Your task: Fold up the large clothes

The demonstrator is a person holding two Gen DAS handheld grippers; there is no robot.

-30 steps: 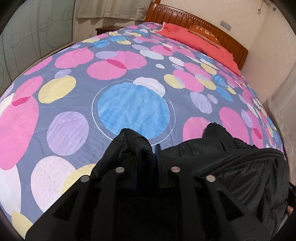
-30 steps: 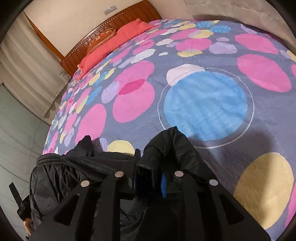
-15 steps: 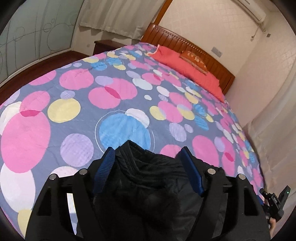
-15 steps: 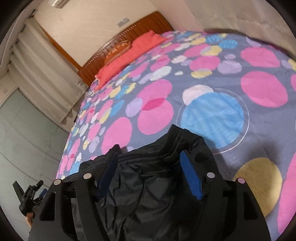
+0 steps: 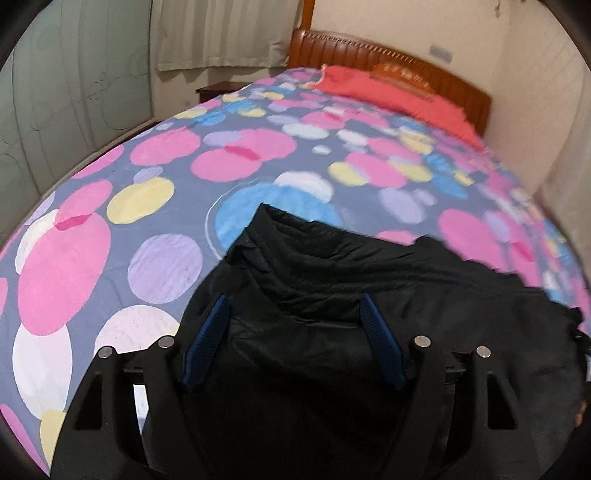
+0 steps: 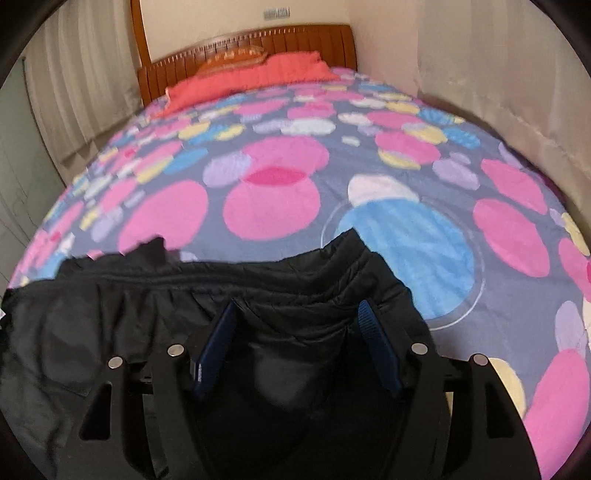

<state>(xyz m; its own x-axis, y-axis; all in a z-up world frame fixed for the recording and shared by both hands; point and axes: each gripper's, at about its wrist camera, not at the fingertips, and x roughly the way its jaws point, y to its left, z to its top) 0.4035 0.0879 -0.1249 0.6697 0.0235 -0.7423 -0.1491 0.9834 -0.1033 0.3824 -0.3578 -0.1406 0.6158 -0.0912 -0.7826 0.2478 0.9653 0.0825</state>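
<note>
A black padded garment [image 5: 332, 280] lies bunched on the near end of the bed, on a quilt with coloured circles [image 5: 155, 229]. It also shows in the right wrist view [image 6: 258, 291]. My left gripper [image 5: 293, 306] is open above the garment, its blue pads apart and holding nothing. My right gripper [image 6: 295, 314] is open above the garment too, empty. The garment's near part is hidden under both grippers.
Red pillows [image 5: 388, 88] and a wooden headboard [image 5: 369, 51] are at the far end of the bed. A curtain [image 5: 218, 33] and a glass panel [image 5: 74, 85] are on the left. A pale wall or curtain [image 6: 498, 74] runs along the bed's right side.
Both grippers were shut on folds of the garment one second ago. They opened, let the cloth drop onto the bed, and have lifted and tilted up.
</note>
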